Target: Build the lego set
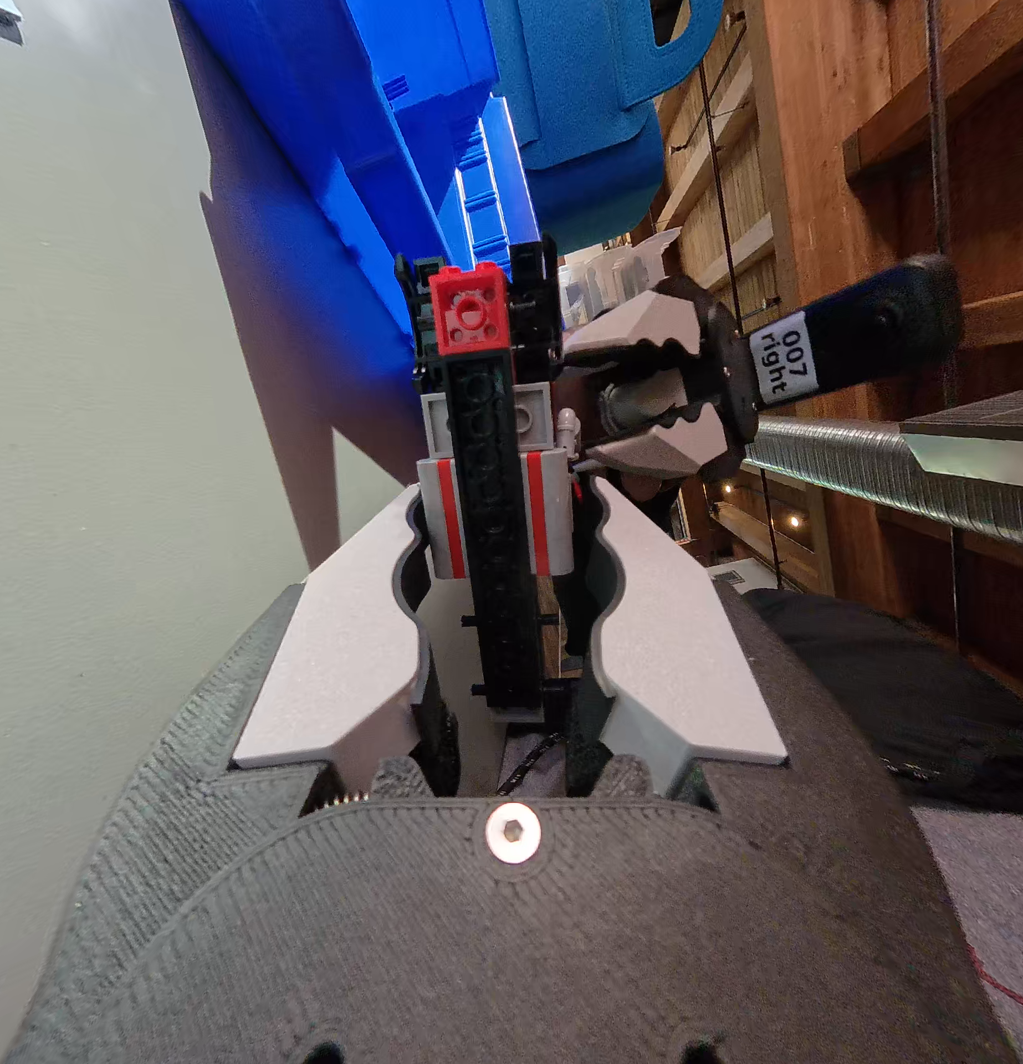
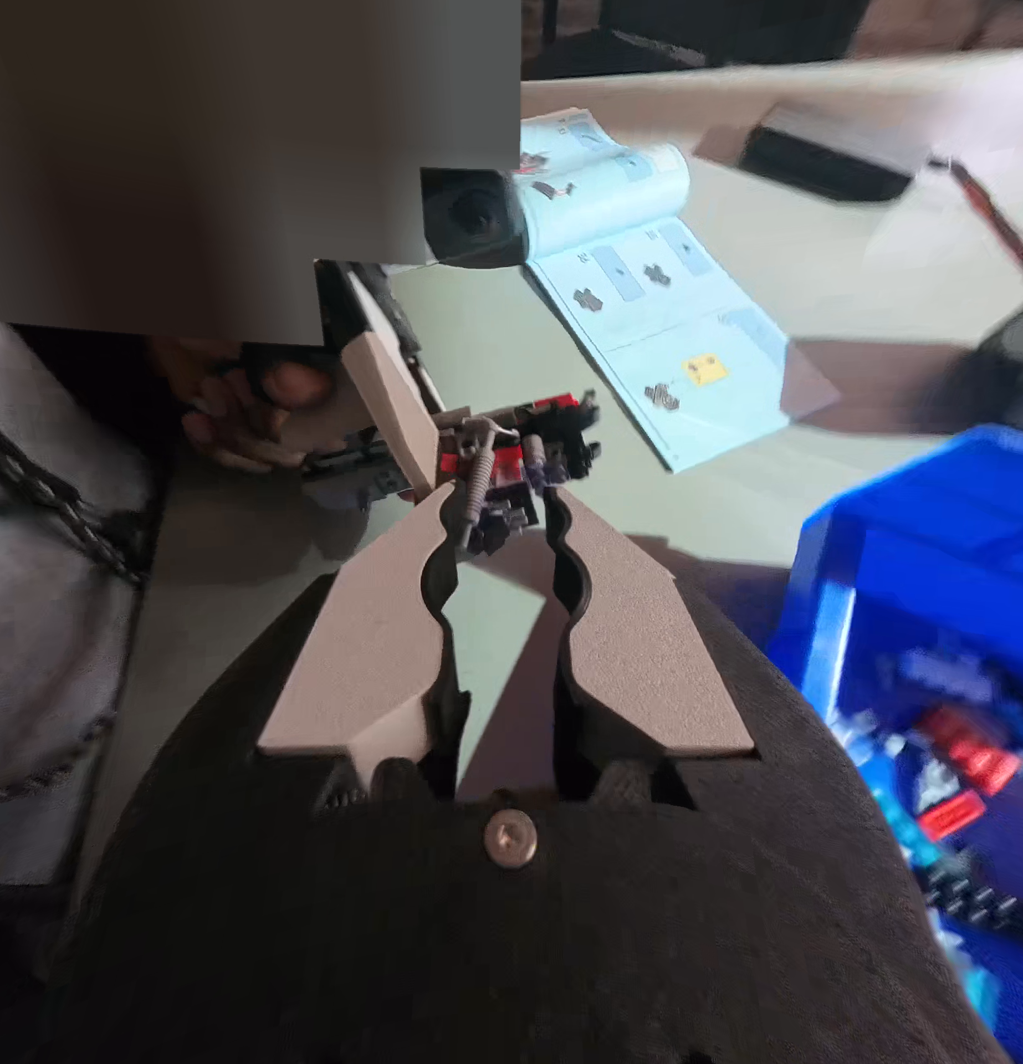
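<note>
A: Left gripper (image 1: 500, 501)? 
B: Shut on lego model (image 1: 489, 460), black beam w/ red block, held up off table (image 2: 497, 345).
A: Right gripper (image 2: 497, 495)? 
B: Partly open round model's grey spring bit; gripped or not, can't tell. Booklet (image 2: 659, 299) behind, blue bin (image 2: 929, 576) far right.

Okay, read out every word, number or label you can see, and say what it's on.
White label on the black handle: printed and legible, but I don't quote writing.
Instruction booklet: step numbers too blurred to read.
Yellow box on its page: too small to read.
</note>
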Demonstrator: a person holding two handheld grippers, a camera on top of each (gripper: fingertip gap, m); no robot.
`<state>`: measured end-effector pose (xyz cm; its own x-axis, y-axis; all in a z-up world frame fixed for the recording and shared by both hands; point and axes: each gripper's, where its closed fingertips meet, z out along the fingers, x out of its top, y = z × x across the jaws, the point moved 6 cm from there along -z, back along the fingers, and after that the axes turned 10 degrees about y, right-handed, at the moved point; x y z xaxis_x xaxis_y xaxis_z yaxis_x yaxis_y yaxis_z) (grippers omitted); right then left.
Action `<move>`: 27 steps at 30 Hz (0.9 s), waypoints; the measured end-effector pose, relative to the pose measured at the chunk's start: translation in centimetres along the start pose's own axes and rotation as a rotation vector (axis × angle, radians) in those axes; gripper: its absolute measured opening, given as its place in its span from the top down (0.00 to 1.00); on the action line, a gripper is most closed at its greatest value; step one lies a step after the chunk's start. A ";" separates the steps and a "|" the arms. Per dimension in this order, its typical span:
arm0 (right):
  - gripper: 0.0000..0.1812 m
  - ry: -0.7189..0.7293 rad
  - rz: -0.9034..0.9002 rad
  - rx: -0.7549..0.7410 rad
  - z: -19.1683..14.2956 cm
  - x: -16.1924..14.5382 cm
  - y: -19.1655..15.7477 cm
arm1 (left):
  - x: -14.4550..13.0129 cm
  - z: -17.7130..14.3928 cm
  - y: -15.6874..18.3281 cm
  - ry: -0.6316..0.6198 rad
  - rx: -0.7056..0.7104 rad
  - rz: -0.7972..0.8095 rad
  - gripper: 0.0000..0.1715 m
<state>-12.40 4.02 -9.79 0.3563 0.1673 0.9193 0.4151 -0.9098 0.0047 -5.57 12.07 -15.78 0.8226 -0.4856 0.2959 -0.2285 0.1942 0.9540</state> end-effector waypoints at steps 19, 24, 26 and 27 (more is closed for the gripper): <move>0.85 0.002 0.752 0.148 -1.4 -1.9 0.1 | -0.2 0.5 0.1 -0.020 0.018 0.056 0.69; 0.85 0.023 0.875 0.216 -1.1 -2.6 -0.7 | -0.2 0.4 0.1 -0.023 0.014 0.055 0.69; 0.87 0.046 0.911 0.232 -0.9 -2.6 -0.8 | -0.3 0.5 0.2 -0.026 0.013 0.060 0.69; 0.90 0.061 0.920 0.233 -0.8 -2.5 -0.8 | -0.3 0.5 0.2 -0.029 0.013 0.063 0.69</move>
<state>-14.28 3.98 -11.77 0.5847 -0.6033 0.5424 0.1524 -0.5749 -0.8039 -6.11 11.85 -15.67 0.7911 -0.4973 0.3563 -0.2861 0.2141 0.9340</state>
